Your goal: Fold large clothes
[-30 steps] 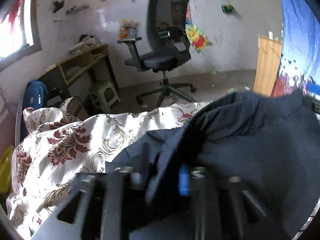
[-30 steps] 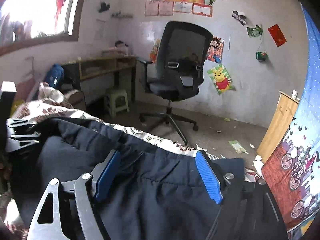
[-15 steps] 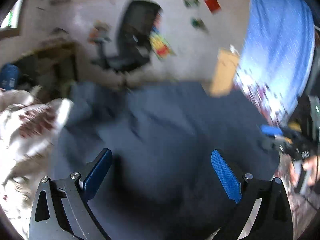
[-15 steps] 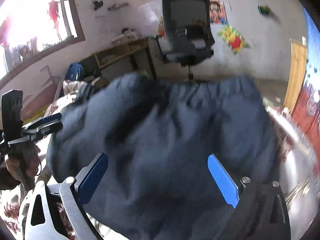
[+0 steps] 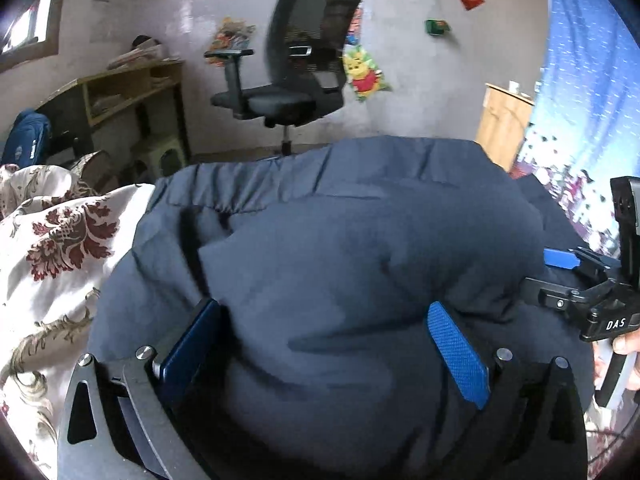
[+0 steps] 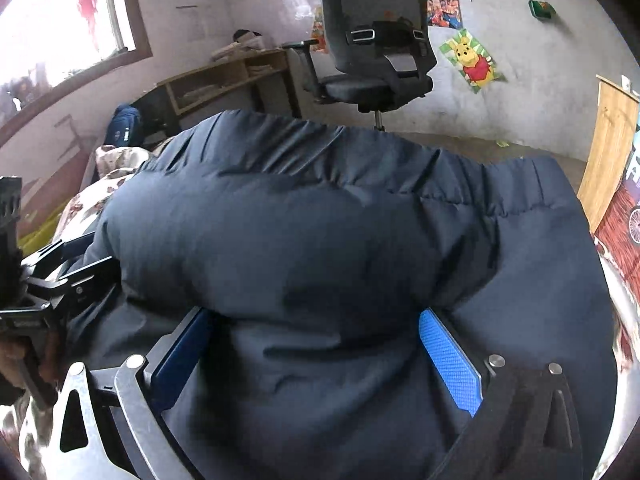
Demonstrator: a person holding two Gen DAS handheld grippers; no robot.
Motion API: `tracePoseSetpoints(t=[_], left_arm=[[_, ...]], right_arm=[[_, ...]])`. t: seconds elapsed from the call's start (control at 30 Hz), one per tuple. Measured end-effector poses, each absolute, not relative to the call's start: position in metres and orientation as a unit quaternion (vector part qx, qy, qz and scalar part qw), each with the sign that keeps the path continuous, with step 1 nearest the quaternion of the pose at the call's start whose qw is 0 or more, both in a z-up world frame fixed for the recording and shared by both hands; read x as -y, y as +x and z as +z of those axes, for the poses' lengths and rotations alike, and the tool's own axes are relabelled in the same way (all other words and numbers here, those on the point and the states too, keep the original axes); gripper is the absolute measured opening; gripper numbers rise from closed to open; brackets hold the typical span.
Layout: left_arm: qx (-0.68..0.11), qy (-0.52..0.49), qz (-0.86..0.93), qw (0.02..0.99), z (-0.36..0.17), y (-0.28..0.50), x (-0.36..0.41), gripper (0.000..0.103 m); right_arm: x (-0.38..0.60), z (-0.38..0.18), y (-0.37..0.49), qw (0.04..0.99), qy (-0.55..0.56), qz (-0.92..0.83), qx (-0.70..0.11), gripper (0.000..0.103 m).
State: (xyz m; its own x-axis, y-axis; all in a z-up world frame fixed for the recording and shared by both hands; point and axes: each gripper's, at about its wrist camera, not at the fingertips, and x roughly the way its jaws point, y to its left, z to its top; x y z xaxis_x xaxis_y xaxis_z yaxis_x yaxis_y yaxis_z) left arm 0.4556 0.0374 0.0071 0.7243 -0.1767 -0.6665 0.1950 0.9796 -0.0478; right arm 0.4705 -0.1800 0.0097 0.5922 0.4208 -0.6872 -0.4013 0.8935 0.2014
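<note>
A large dark navy padded garment (image 5: 360,248) lies bunched on the bed and fills both views (image 6: 320,240). My left gripper (image 5: 324,340) is open, its blue pads spread wide with the garment's bulk between them. My right gripper (image 6: 316,348) is also open, its jaws wide around the fabric's near edge. In the left wrist view the right gripper (image 5: 576,280) shows at the garment's right side. In the right wrist view the left gripper (image 6: 60,276) shows at the garment's left side. The garment's elastic hem (image 6: 500,196) faces the far edge.
A white bedspread with red floral print (image 5: 60,248) covers the bed to the left. Beyond the bed stand a black office chair (image 5: 296,80), a wooden desk (image 5: 120,88), a small stool (image 5: 164,156) and a wooden cabinet (image 5: 504,124). A blue patterned curtain (image 5: 584,100) hangs at right.
One second ago my left gripper was shut on the garment; it has opened. Both grippers swung over the garment, which now lies folded into a puffy mound between them.
</note>
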Motion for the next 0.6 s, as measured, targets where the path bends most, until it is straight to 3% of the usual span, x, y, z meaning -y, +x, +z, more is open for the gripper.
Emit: tracePoseSetpoints(t=[0.6], left_arm=[[-0.357, -0.035, -0.067, 0.931, 0.003, 0.506, -0.076, 0.102]], right_arm=[[0.173, 0.007, 0.536, 0.913, -0.011, 0.162, -0.374, 0.103]])
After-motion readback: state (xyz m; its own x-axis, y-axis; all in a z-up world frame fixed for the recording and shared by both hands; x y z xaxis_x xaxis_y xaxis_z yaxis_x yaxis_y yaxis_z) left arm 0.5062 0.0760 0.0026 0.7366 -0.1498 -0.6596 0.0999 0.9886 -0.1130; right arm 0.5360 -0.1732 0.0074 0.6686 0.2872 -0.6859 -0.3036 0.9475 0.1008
